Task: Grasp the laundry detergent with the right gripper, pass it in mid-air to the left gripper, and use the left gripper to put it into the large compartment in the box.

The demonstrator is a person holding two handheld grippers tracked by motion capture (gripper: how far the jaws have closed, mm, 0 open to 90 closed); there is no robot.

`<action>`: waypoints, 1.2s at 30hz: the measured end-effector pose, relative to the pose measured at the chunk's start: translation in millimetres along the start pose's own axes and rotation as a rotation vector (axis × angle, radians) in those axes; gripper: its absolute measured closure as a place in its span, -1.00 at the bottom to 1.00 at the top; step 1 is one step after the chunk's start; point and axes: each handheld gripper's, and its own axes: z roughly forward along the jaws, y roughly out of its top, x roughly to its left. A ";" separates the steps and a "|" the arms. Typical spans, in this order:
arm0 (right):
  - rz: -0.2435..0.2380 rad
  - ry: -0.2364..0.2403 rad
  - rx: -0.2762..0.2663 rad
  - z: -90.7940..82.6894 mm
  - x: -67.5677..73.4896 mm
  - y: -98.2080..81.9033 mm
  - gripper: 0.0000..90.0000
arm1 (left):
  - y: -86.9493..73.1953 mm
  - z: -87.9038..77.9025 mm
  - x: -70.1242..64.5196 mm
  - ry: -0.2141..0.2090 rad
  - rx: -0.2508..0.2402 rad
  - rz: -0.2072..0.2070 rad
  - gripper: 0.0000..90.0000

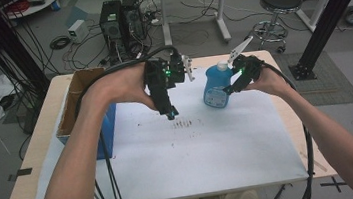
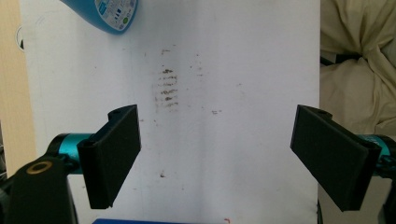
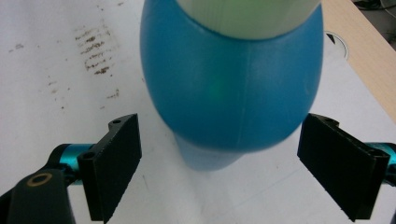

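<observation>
Flanking blue bottle (image 3: pixel 231 88), jaws apart.

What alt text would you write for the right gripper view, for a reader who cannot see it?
A rounded blue plastic bottle with a pale cap stands close ahead between the right gripper's two open black fingers, neither touching it. It rests on a white paper sheet marked with dark smudges; a wooden table edge shows at upper right.

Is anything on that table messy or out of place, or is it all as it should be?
One thing stands out: a patch of dark smudges soils the white sheet near its middle, in short rows like rub marks with stray specks around. The blue bottle stands upright beside it, with nothing spilled that I can see.
</observation>
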 end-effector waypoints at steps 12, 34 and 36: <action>0.016 0.018 -0.064 11.7 -2.1 1.6 -0.72 | -3.2 0.2 1.1 0.000 -0.005 -0.006 -0.64; 0.056 0.031 -0.114 28.4 -1.5 -7.5 -0.69 | -5.6 1.1 0.2 0.000 -0.004 -0.017 -0.64; 0.054 0.033 -0.122 28.0 -1.5 -8.2 -0.61 | -5.8 1.1 0.1 0.000 -0.003 -0.014 -0.64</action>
